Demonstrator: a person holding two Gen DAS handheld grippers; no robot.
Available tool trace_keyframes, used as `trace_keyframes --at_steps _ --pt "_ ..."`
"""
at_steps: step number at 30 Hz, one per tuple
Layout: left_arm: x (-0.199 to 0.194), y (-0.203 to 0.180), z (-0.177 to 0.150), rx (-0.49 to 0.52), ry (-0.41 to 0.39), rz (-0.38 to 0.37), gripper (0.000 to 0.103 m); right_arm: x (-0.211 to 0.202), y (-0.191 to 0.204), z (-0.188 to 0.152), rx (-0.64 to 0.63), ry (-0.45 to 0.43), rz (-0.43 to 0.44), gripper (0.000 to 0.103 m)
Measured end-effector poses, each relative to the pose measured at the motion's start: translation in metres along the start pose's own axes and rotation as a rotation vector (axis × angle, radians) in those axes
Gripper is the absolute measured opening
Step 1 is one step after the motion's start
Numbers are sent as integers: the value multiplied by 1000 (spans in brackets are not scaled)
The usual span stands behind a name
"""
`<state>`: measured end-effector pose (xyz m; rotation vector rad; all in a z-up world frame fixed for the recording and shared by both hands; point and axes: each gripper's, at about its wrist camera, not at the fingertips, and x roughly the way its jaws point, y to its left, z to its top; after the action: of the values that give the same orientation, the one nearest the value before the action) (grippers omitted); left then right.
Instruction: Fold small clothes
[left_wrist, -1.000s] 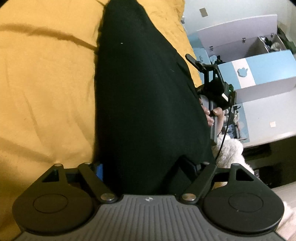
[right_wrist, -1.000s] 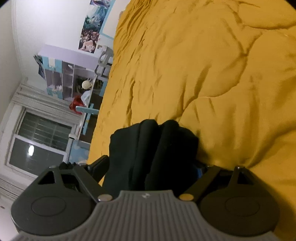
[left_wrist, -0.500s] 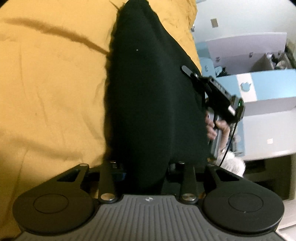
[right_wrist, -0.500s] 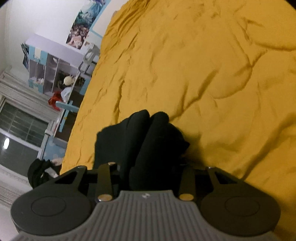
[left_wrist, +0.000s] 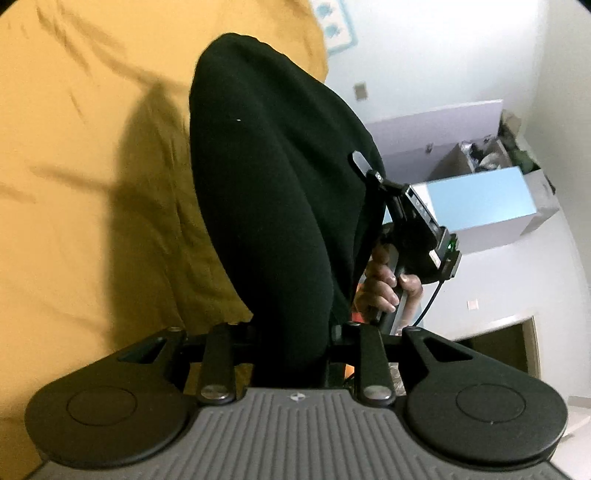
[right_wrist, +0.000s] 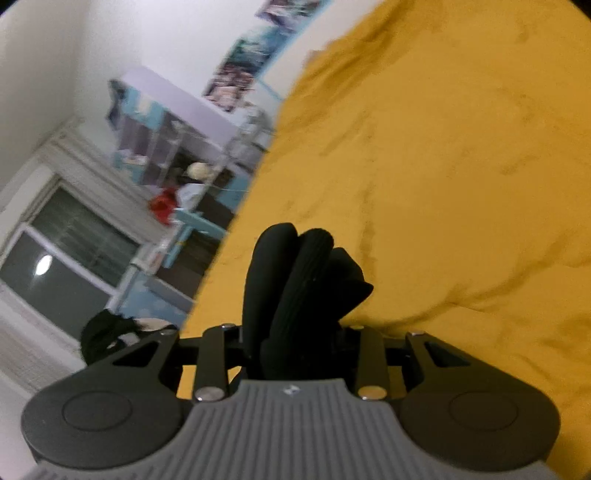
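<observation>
Both grippers closing on black garment (left_wrist: 266, 206) edges.

Right gripper (right_wrist: 291, 343) closing on bunched black garment (right_wrist: 299, 288) — above yellow bedspread (right_wrist: 443, 166)

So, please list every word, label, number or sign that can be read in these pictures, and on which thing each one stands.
No text can be read.
Posters on the wall: blurred, no words legible.
Small emblem on the left hand-held gripper: a symbol, no letters.
Black garment: no label visible.

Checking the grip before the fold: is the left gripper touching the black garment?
Touching. In the left wrist view the black garment runs down between the closing jaws of the left gripper, bunched tight there.
</observation>
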<state>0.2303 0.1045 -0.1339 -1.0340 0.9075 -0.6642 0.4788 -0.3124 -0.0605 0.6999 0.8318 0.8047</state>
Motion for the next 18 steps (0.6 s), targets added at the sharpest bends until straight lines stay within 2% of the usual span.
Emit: trace_keyframes --at_steps 6,10,13,16,18 --pt "-73 -7 -13 78 -140 93 30 95 61 0 -22 51 178 29" --pt "-105 19 -15 53 -194 191 30 182 76 -19 10 129 224 29" --pt "-109 61 -16 -8 -181 235 30 238 71 -39 9 201 189 29" --pt "-101 117 -19 -110 -159 259 31 290 52 -63 -43 279 96 29" --pt "-98 148 -25 -167 -160 219 31 313 33 -74 -57 305 6 29"
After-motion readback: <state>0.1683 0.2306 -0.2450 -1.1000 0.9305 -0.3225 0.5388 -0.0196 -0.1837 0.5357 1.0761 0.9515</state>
